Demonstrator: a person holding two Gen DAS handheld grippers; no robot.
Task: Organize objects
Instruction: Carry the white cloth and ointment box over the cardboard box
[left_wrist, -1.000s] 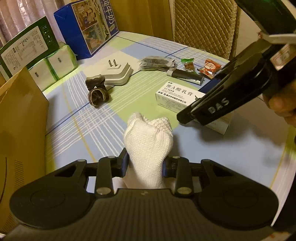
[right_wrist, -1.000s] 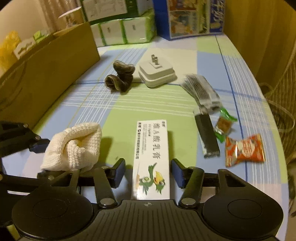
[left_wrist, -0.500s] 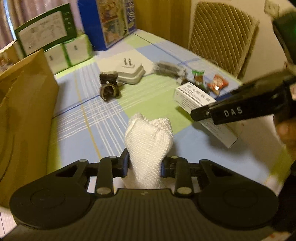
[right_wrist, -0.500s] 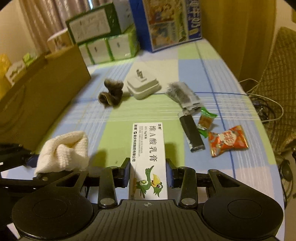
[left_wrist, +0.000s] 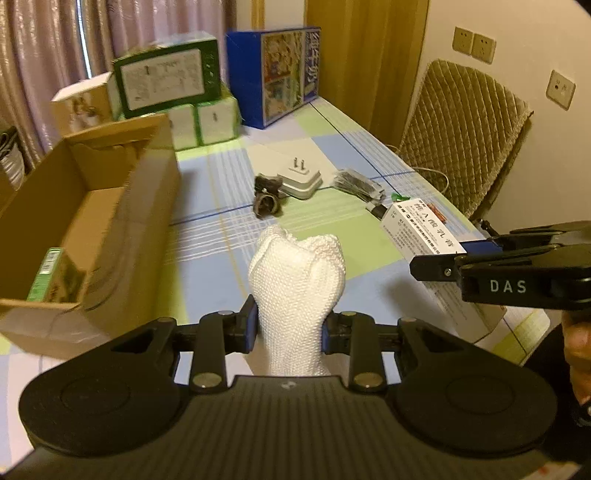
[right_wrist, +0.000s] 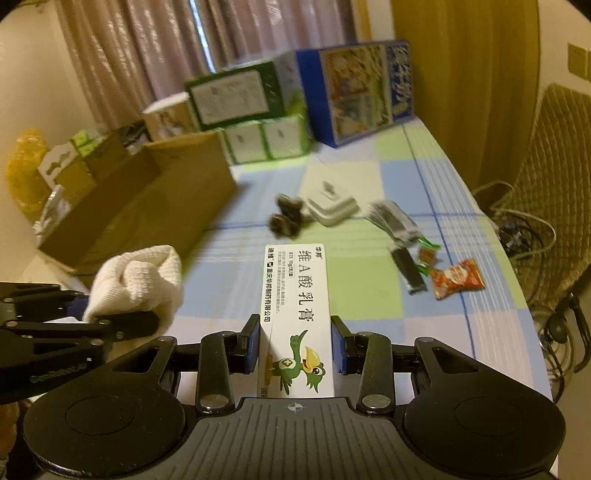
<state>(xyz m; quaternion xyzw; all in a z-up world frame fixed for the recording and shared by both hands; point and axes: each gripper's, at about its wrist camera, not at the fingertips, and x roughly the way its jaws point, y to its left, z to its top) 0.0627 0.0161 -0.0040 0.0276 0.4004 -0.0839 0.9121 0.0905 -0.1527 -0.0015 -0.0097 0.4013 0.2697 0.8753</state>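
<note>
My left gripper (left_wrist: 289, 326) is shut on a white knitted cloth (left_wrist: 297, 280), held up above the checked tablecloth. From the right wrist view the same cloth (right_wrist: 138, 282) shows at the left, in the other gripper's fingers. My right gripper (right_wrist: 294, 345) is shut on a long white ointment box (right_wrist: 297, 314) with a green bird print; that box (left_wrist: 421, 230) also appears at the right of the left wrist view. An open cardboard box (left_wrist: 92, 221) stands to the left, with a green carton (left_wrist: 46, 275) inside it.
On the table lie a white plug adapter (left_wrist: 300, 179), a dark rolled item (left_wrist: 266, 201), dark sachets (right_wrist: 391, 218), a black tube (right_wrist: 408, 271) and an orange snack packet (right_wrist: 458, 277). Green-and-white cartons (left_wrist: 168, 85) and a blue box (left_wrist: 273, 74) stand at the back. A quilted chair (left_wrist: 461, 140) is on the right.
Both grippers have risen and tilted up with their loads. The right gripper closed on the ointment box and lifted it. The cardboard box's inside has come into view.
</note>
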